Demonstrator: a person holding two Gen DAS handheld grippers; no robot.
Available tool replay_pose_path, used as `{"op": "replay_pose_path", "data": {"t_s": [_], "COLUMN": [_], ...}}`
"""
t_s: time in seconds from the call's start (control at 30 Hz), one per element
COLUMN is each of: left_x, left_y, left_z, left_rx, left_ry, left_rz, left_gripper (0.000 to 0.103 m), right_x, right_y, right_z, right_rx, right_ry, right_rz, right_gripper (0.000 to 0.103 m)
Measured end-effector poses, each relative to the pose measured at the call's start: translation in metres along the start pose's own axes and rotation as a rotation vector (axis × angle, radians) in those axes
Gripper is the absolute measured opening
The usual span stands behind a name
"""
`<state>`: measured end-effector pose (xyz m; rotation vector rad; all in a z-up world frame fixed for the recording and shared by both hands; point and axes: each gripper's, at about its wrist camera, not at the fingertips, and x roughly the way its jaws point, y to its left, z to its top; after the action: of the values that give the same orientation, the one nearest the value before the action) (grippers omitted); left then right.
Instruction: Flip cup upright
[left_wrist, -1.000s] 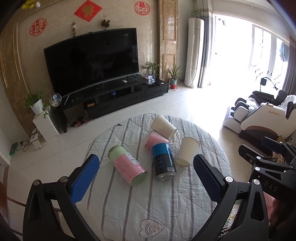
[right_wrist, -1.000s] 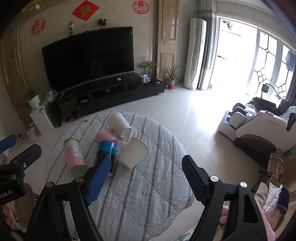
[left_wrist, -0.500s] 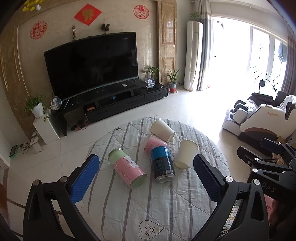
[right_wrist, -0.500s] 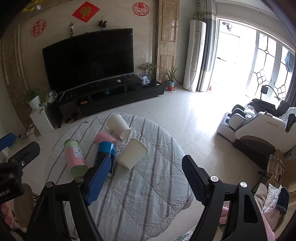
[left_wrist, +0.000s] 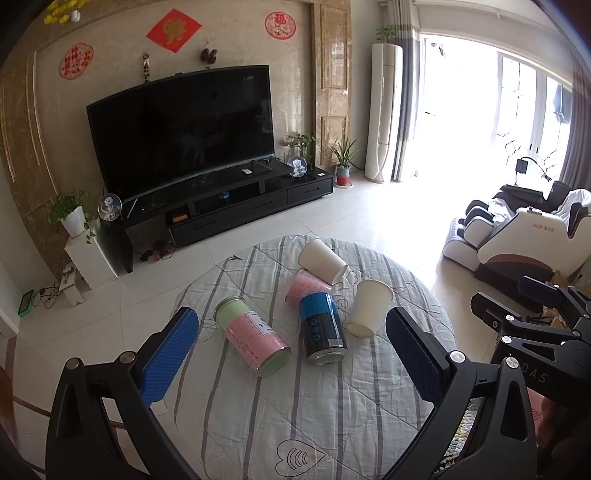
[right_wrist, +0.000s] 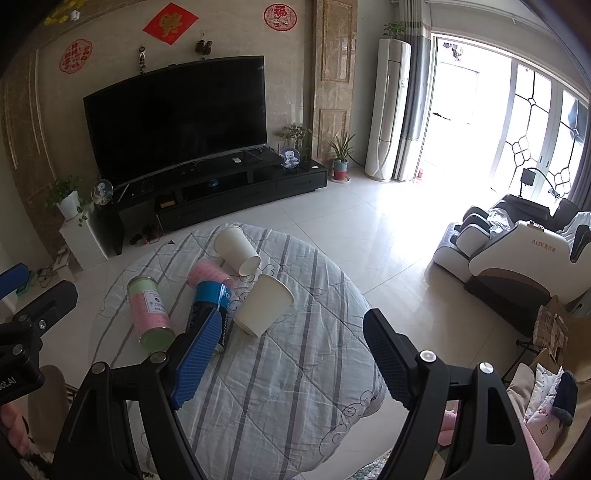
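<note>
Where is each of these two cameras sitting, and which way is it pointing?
Left wrist: rides the left gripper, looks forward and down at the round table; its own open blue-padded fingers show, with the right gripper at its right edge.
Right wrist: rides the right gripper, aimed the same way; its own open fingers show.
Shared: blue can, nearer white cup, TV.

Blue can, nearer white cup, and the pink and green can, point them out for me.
blue can (left_wrist: 322, 326): left wrist view, on its blue side wall.
nearer white cup (right_wrist: 263, 306): right wrist view, on its side wall.
pink and green can (left_wrist: 250, 335): left wrist view, on its pink label.
</note>
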<state>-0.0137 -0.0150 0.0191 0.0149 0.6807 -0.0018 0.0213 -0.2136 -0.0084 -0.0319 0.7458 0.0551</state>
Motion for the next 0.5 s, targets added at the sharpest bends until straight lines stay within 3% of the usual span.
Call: {"op": "replay_pose_path", "data": {"t_s": [0.5], "left_x": [0.015], "left_y": [0.001], "left_z": [-0.006], "left_rx": [-0.004], "left_ry": [0.098], "left_rz": [0.004], "left_gripper": [0.103], "right_x": [0.017], "right_y": [0.006], "right_z": [-0.006], "right_rx": [-0.008], "right_ry": [0.071], "right_rz": [0.033], "right_gripper": [0.080]}}
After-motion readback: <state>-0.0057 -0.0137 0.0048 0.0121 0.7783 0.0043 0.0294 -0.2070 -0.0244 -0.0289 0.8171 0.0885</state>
